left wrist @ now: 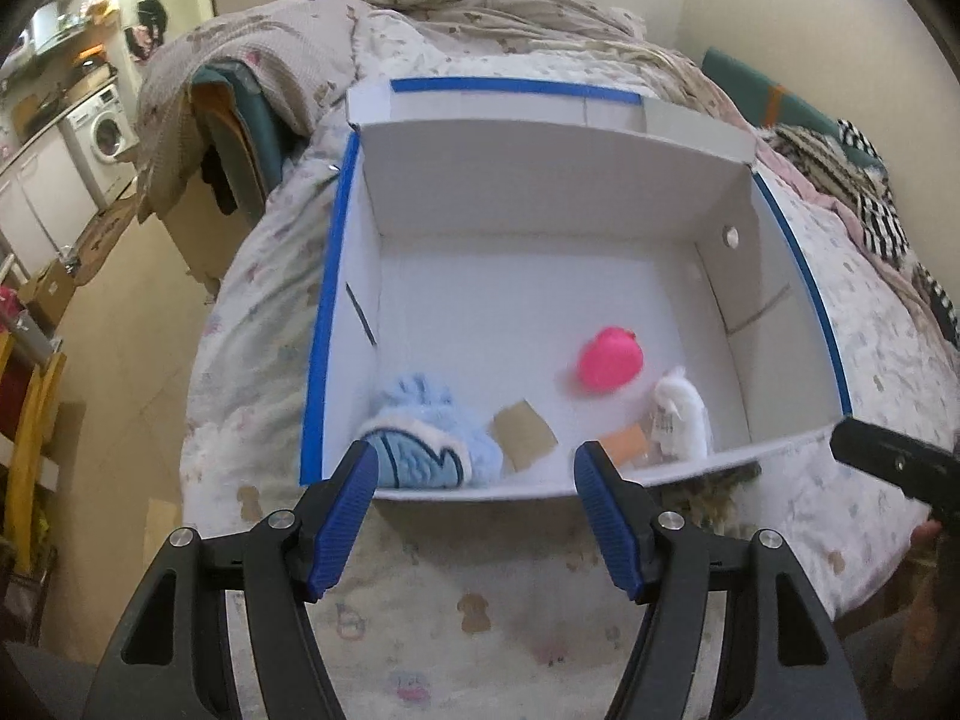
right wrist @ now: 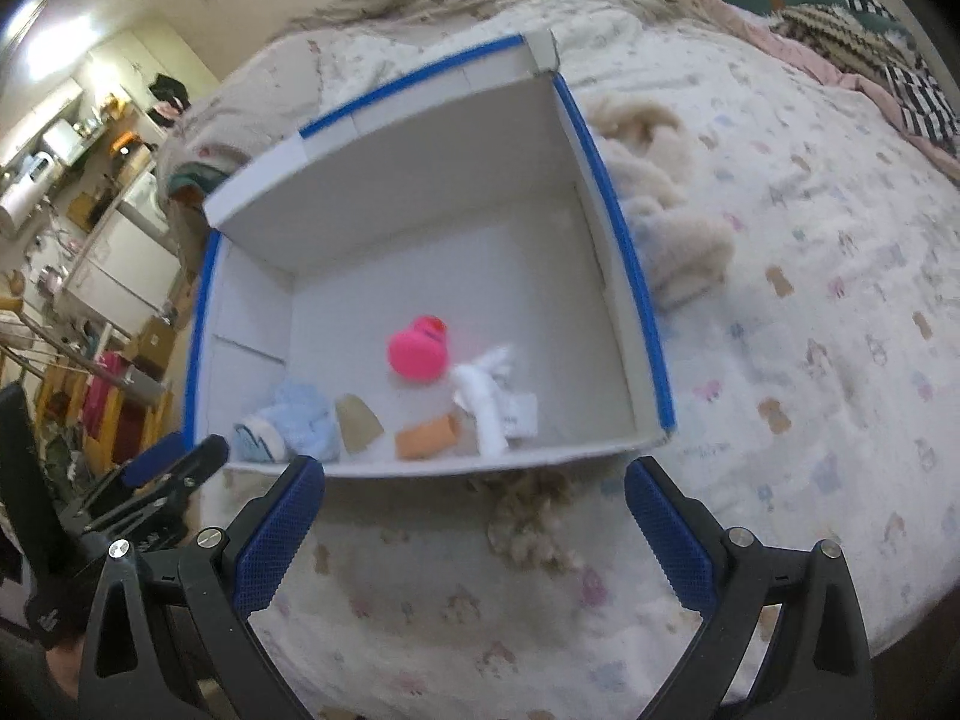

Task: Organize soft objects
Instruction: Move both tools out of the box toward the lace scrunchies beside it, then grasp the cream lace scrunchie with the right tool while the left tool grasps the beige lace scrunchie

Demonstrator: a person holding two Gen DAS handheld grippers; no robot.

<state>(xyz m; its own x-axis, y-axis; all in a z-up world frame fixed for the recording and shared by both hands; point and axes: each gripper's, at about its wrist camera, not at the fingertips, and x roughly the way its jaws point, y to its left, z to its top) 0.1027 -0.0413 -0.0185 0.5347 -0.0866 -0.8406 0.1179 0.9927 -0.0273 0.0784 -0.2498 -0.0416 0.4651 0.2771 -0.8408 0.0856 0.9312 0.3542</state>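
Observation:
A white cardboard box (left wrist: 540, 186) with blue-taped rims lies open on the bed; it also shows in the right wrist view (right wrist: 420, 180). Inside lie a light blue plush (left wrist: 429, 441) (right wrist: 288, 426), a pink toy (left wrist: 609, 357) (right wrist: 417, 351), a white plush (left wrist: 681, 414) (right wrist: 489, 405), a tan piece (left wrist: 522, 435) (right wrist: 357, 423) and an orange piece (left wrist: 624, 444) (right wrist: 426, 435). My left gripper (left wrist: 477, 519) is open and empty in front of the box's near wall. My right gripper (right wrist: 474, 531) is open and empty, also just before the box.
A beige fluffy plush (right wrist: 666, 210) lies on the bed right of the box. A brown curly plush (right wrist: 531, 519) lies against the box's near wall. Bedding is heaped at the far end (left wrist: 480, 6). The bed's left edge drops to the floor (left wrist: 120, 360).

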